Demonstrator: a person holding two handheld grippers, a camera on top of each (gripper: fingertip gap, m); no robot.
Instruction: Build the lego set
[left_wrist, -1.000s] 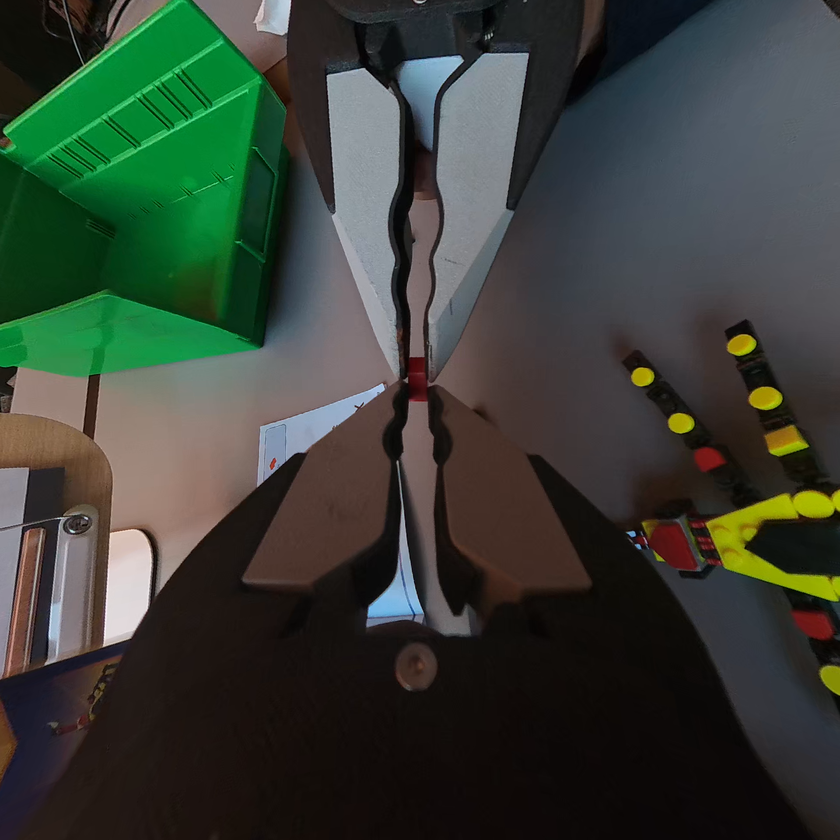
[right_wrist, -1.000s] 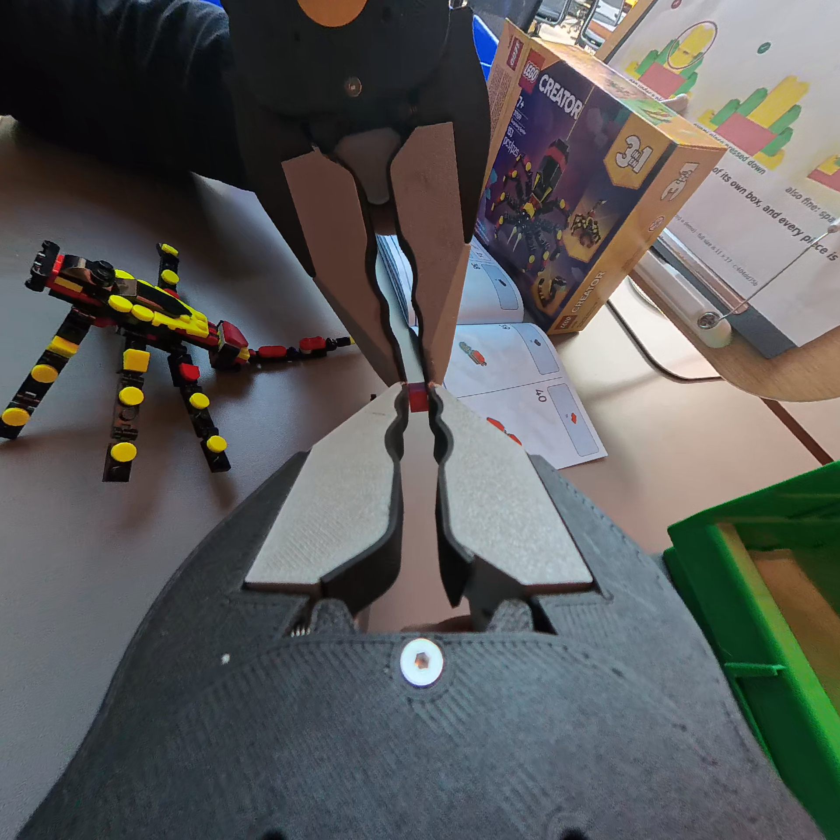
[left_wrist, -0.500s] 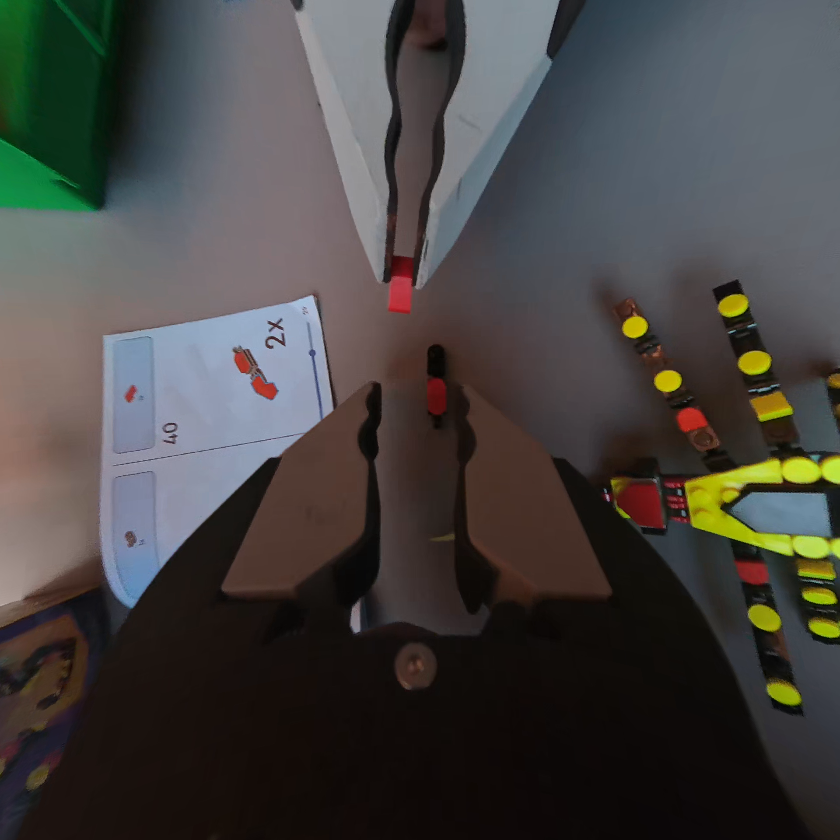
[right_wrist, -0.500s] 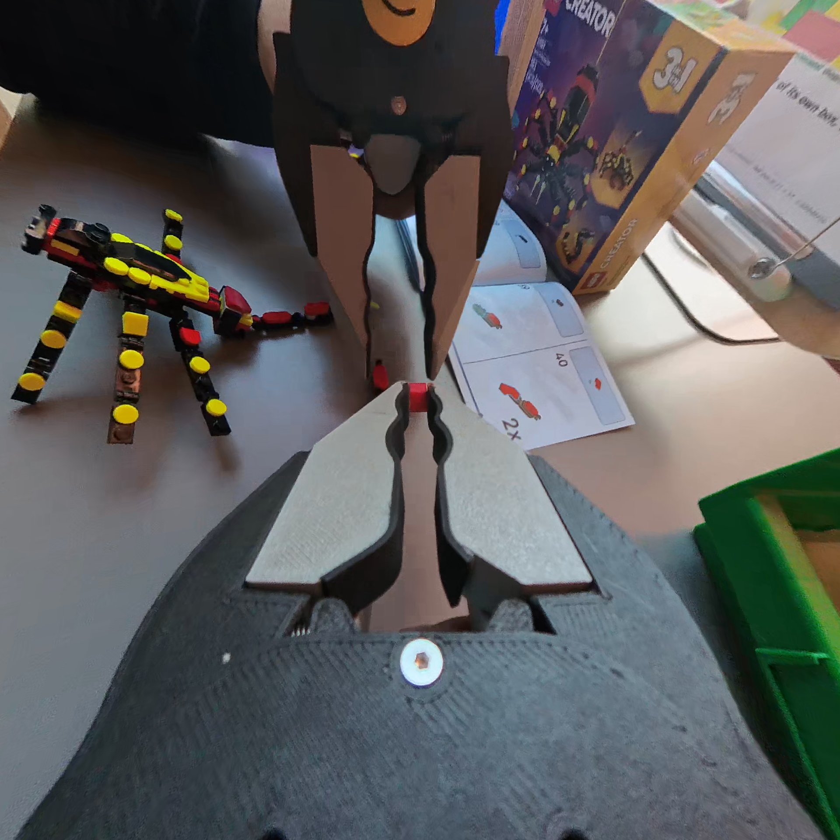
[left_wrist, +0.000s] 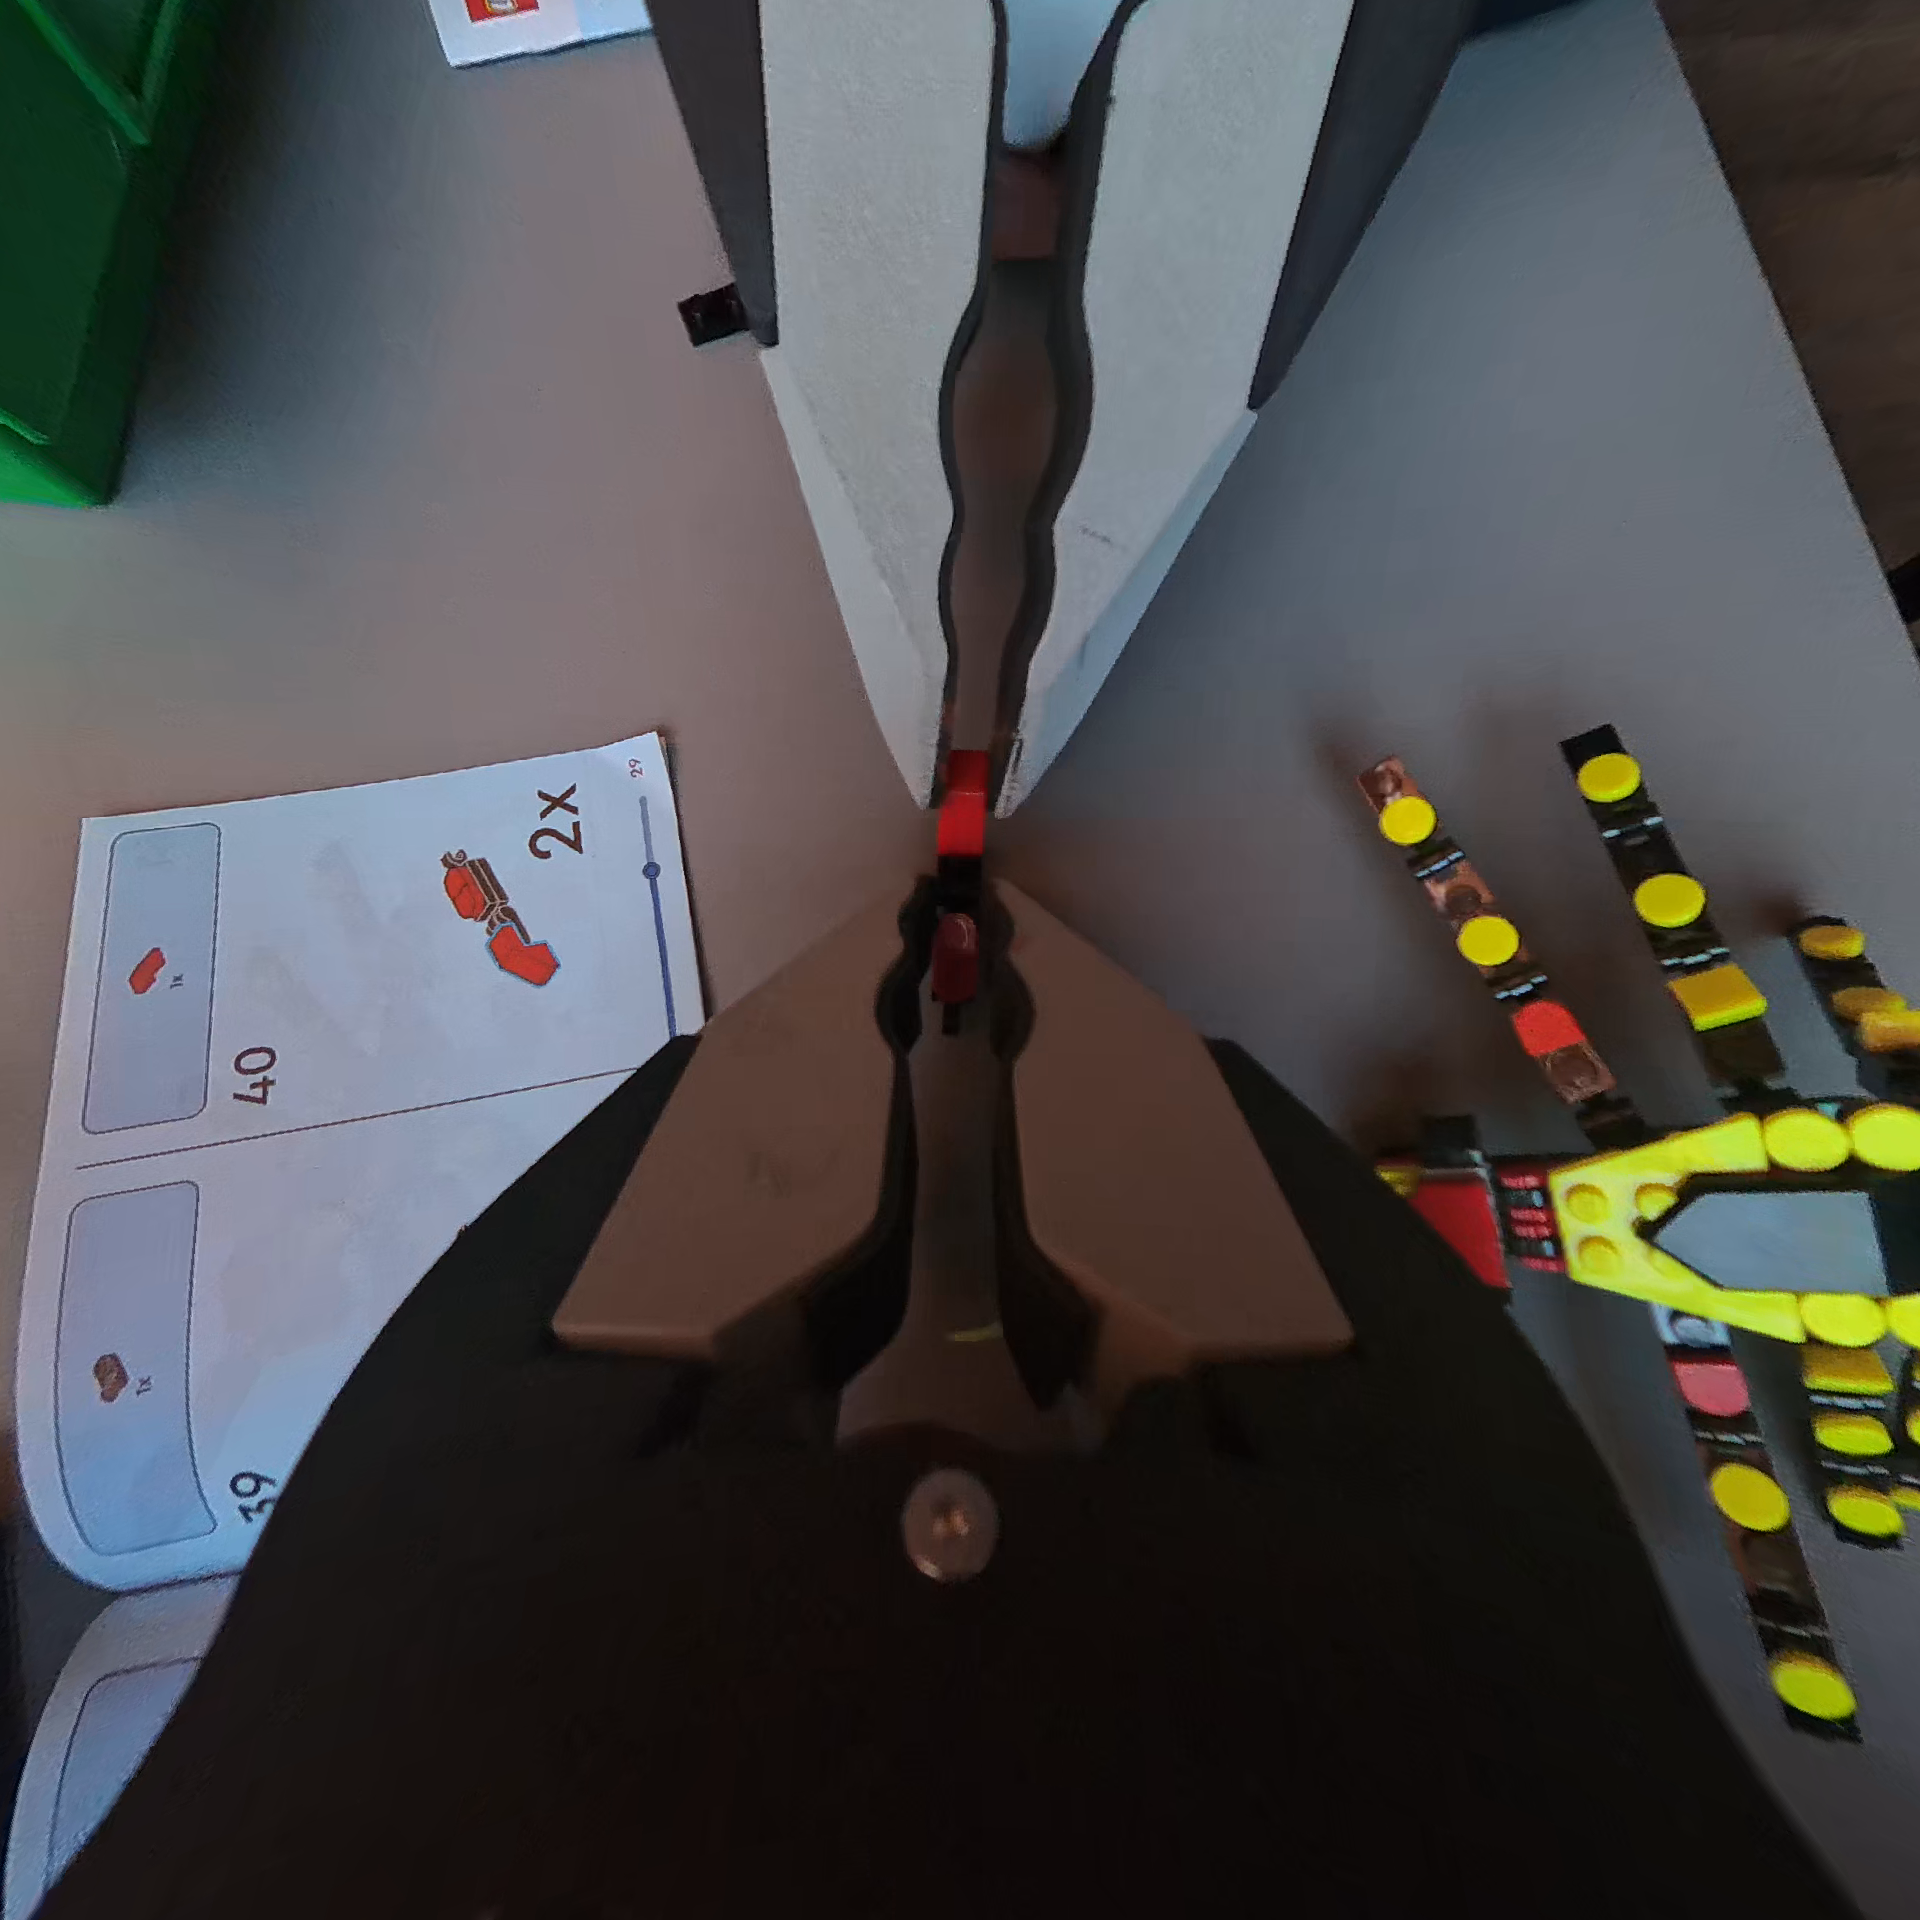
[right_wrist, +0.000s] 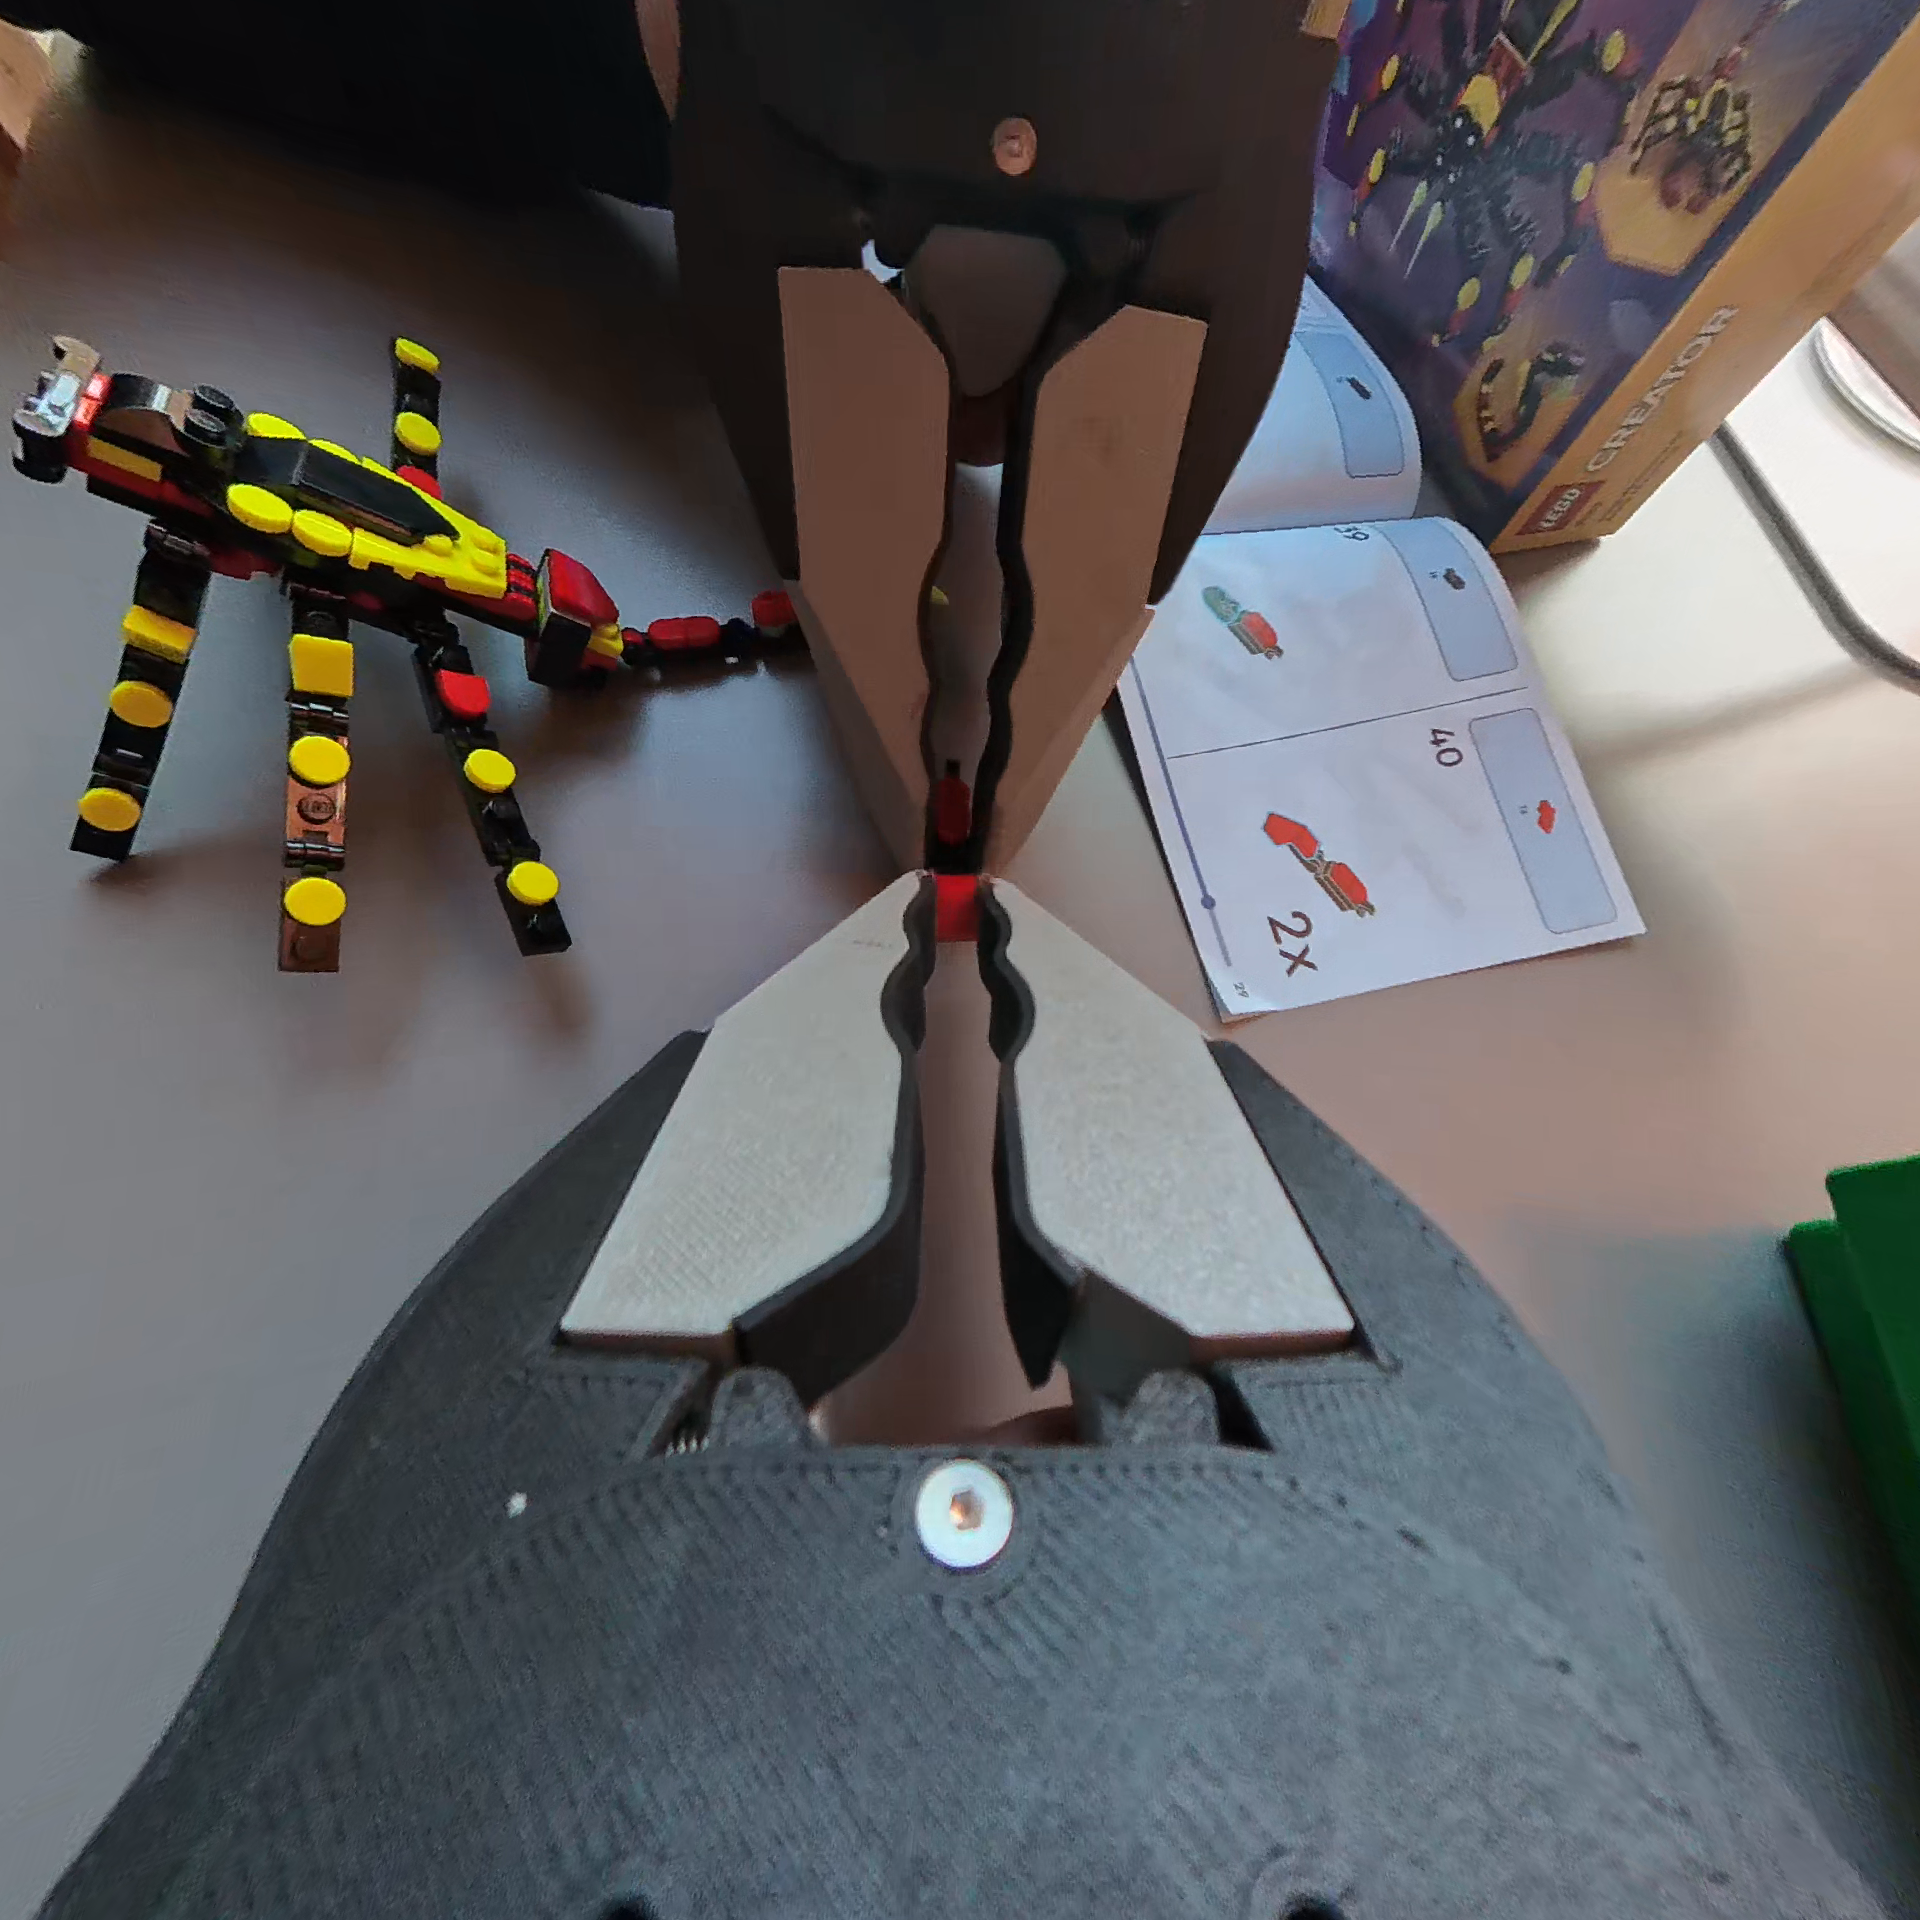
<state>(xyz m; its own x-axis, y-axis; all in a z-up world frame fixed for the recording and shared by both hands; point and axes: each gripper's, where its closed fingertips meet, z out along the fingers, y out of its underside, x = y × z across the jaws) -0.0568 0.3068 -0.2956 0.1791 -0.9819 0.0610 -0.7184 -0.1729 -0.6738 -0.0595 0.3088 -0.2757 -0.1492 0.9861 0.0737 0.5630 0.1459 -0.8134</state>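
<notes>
Both pairs of fingers are clamped: the right gripper (right_wrist: 954, 885) pinches a red brick (right_wrist: 956, 902), the left gripper (left_wrist: 954, 914) a small red-and-black piece (left_wrist: 954, 951), tip to tip above the table (right_wrist: 727, 1039). Joining them seems the step; next needs careful alignment and a press. The spider model (right_wrist: 312, 540) stands at ten o'clock, the instruction booklet (right_wrist: 1382, 769) at two.

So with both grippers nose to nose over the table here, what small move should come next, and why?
Probably press the two together. The right gripper is shut on a small red brick; the left gripper pinches a black-and-red piece. They meet tip to tip, but whether the parts have seated cannot be told.
</notes>
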